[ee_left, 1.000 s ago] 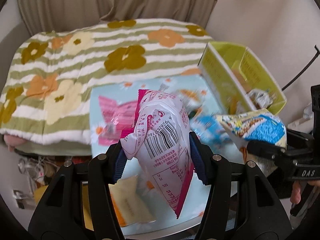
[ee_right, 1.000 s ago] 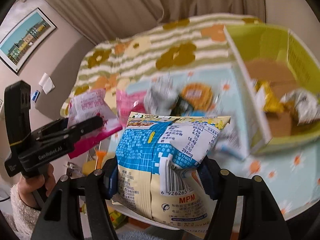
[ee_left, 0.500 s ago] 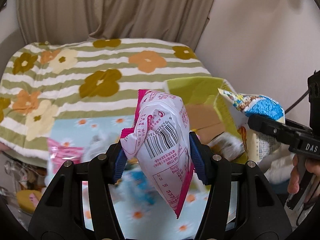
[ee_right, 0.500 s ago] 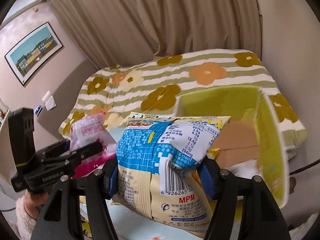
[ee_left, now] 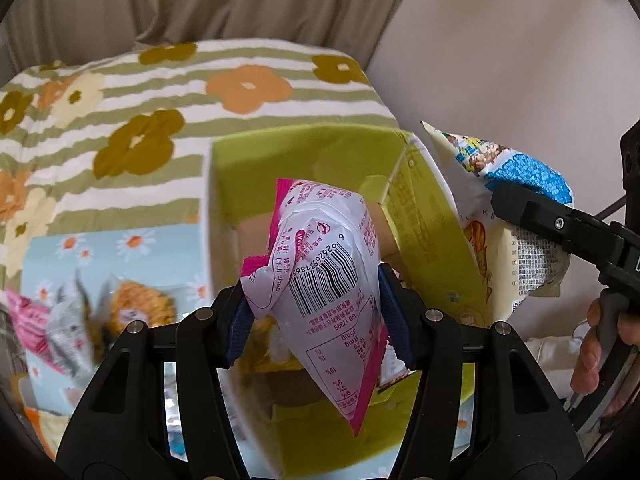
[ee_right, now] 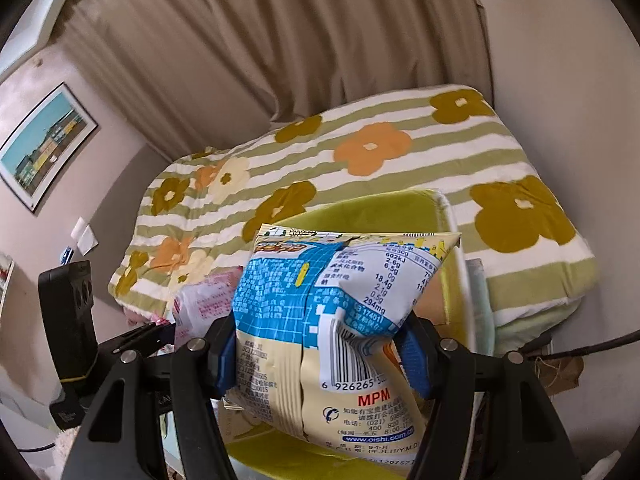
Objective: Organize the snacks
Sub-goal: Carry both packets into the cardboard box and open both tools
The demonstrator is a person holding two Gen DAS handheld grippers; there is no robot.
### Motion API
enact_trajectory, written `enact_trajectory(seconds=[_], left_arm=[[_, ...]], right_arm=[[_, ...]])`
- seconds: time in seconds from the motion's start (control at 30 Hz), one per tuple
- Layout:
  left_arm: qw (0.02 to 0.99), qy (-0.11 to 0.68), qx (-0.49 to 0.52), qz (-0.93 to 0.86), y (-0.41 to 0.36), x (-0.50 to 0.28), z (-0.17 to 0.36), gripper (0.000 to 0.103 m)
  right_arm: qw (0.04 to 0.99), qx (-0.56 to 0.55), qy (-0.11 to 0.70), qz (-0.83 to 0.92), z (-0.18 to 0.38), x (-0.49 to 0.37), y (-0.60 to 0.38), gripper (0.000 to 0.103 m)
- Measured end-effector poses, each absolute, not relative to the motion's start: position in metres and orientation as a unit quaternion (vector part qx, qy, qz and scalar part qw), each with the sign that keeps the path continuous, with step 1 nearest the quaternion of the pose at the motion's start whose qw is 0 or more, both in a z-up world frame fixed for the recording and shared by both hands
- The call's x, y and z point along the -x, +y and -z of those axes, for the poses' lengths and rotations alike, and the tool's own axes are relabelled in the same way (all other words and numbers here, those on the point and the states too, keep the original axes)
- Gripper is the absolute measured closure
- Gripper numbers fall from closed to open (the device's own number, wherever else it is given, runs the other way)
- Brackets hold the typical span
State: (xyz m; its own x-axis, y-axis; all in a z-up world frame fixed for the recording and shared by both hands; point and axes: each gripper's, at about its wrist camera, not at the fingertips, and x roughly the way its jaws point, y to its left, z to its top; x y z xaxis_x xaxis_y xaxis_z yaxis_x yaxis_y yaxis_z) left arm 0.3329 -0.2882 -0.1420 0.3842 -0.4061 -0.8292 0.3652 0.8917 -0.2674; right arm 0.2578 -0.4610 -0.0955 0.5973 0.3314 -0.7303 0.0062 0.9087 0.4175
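Note:
My left gripper (ee_left: 316, 320) is shut on a pink and white snack bag (ee_left: 328, 276) and holds it above the open yellow-green box (ee_left: 288, 160). My right gripper (ee_right: 320, 356) is shut on a blue and cream snack bag (ee_right: 332, 320), also over the box (ee_right: 360, 212). In the left wrist view the blue bag (ee_left: 516, 216) hangs just past the box's right wall. In the right wrist view the pink bag (ee_right: 204, 304) shows at the left. Several loose snack packets (ee_left: 80, 320) lie on the light blue daisy cloth (ee_left: 108, 260) left of the box.
The box stands on a small table at a bed with a green striped flowered blanket (ee_left: 160, 100). Beige curtains (ee_right: 280, 60) hang behind. A wall is close on the right. A framed picture (ee_right: 44, 144) hangs at the left. A black cable (ee_right: 580, 348) runs at the right.
Both grippers have moved right and forward with their bags, from over the loose snacks to over the yellow-green box. The box now fills the middle of both views.

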Motion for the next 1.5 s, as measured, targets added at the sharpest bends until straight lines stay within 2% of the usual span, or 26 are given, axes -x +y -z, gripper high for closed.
enact_trajectory(seconds=[0.17,0.23,0.27,0.3,0.37,0.6,0.97,1.0,1.07,1.1,1.13,1.5], left_arm=[[0.816,0.524,0.012,0.243,-0.302,-0.343,0.162,0.049],[0.811,0.531,0.023,0.245,-0.305,-0.349,0.169,0.046],[0.809,0.533,0.029,0.246,-0.306,-0.352,0.172,0.039],[0.809,0.533,0.027,0.245,-0.307,-0.353,0.173,0.023],[0.810,0.534,0.015,0.243,-0.310,-0.353,0.175,0.006],[0.828,0.513,-0.045,0.221,-0.299,-0.334,0.168,0.006],[0.833,0.511,-0.033,0.209,-0.271,-0.317,0.166,0.006],[0.834,0.511,-0.031,0.208,-0.268,-0.315,0.165,0.006],[0.835,0.511,-0.028,0.203,-0.262,-0.310,0.164,0.006],[0.835,0.511,-0.024,0.202,-0.260,-0.309,0.163,0.006],[0.835,0.511,-0.022,0.201,-0.258,-0.307,0.163,0.006],[0.848,0.498,-0.016,0.183,-0.244,-0.281,0.147,0.006]], right_arm=[[0.864,-0.206,0.453,-0.078,0.111,-0.264,-0.472,0.042],[0.861,-0.207,0.458,-0.075,0.115,-0.268,-0.472,0.042],[0.861,-0.205,0.460,-0.074,0.116,-0.269,-0.473,0.042],[0.860,-0.204,0.461,-0.072,0.117,-0.270,-0.475,0.042],[0.859,-0.206,0.463,-0.068,0.120,-0.273,-0.476,0.042],[0.857,-0.184,0.477,-0.063,0.128,-0.269,-0.470,0.042],[0.854,-0.148,0.492,-0.083,0.140,-0.268,-0.449,0.040],[0.854,-0.147,0.492,-0.086,0.141,-0.269,-0.447,0.036],[0.860,-0.134,0.484,-0.085,0.141,-0.268,-0.441,0.019],[0.865,-0.129,0.478,-0.085,0.141,-0.266,-0.439,0.006],[0.872,-0.119,0.467,-0.085,0.139,-0.263,-0.437,0.001],[0.875,-0.110,0.464,-0.089,0.129,-0.226,-0.447,0.001]])
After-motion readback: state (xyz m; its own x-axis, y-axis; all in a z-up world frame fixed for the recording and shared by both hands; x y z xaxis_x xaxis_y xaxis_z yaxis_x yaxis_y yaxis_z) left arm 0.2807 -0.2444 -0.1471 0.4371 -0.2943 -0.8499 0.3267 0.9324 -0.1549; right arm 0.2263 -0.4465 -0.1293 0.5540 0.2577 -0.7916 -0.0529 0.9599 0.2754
